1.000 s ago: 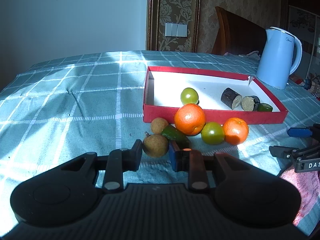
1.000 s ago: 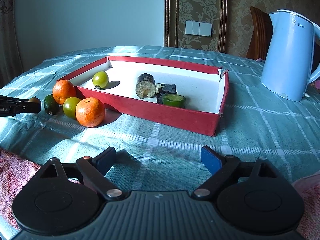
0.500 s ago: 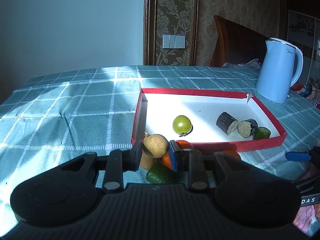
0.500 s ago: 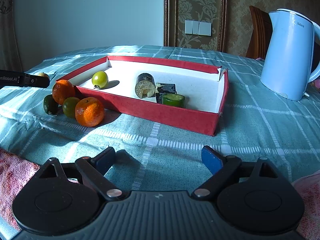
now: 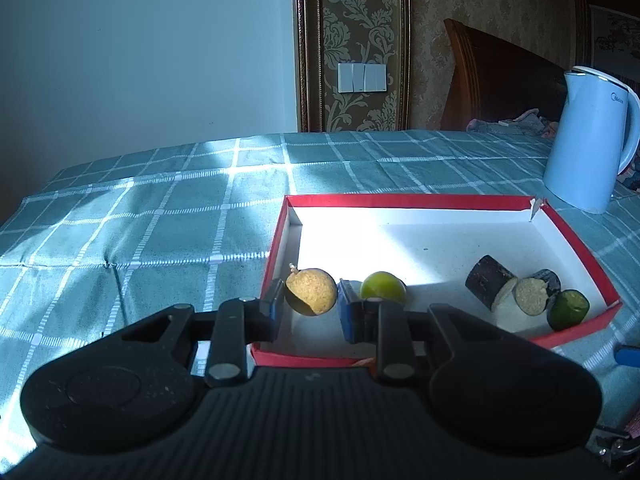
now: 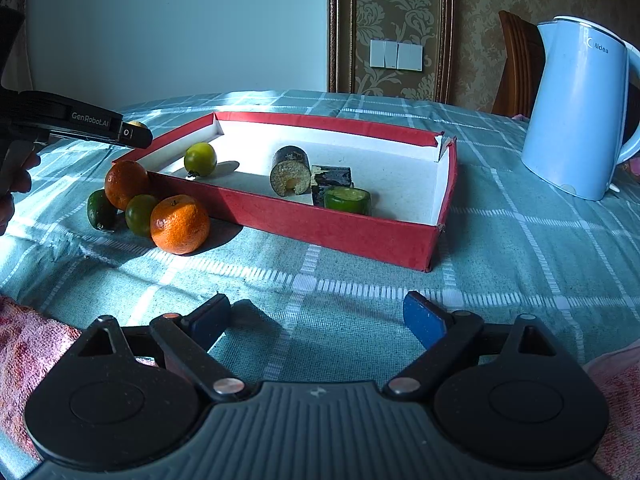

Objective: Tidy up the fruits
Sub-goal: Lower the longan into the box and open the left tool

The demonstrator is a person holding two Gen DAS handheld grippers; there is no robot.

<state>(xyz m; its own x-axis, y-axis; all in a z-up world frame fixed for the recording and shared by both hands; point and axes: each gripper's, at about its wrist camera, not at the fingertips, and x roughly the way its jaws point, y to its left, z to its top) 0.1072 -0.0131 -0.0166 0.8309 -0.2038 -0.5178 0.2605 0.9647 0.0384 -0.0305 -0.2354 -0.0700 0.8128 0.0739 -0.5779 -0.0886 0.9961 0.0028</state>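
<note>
the left gripper (image 5: 311, 307) is clamped on one small tan round fruit (image 5: 312, 291), its blue pads pressed to both sides. it holds the fruit in the air over the near left corner of the red box (image 5: 460, 200).

inside the box there are four things: one green round fruit (image 6: 200, 159) by the left wall, two dark-skinned cut pieces (image 6: 291, 176) with pale flesh lying side by side, and one green cut piece (image 6: 347, 200) touching them at the near wall. in the left wrist view the green round fruit sits just behind the right pad.

outside the box, against its near left side on the checked teal tablecloth (image 6: 520, 248), lie four fruits in a cluster: two oranges (image 6: 180, 224) and two dark green fruits (image 6: 140, 209), all touching or nearly touching one another.

the right gripper (image 6: 316, 316) hovers low over the cloth in front of the box, its two fingers spread wide apart with nothing between them.

one pale blue kettle (image 6: 580, 112) stands upright to the right of the box, apart from it. a pink towel (image 6: 24, 344) shows at the lower left edge of the right wrist view.
</note>
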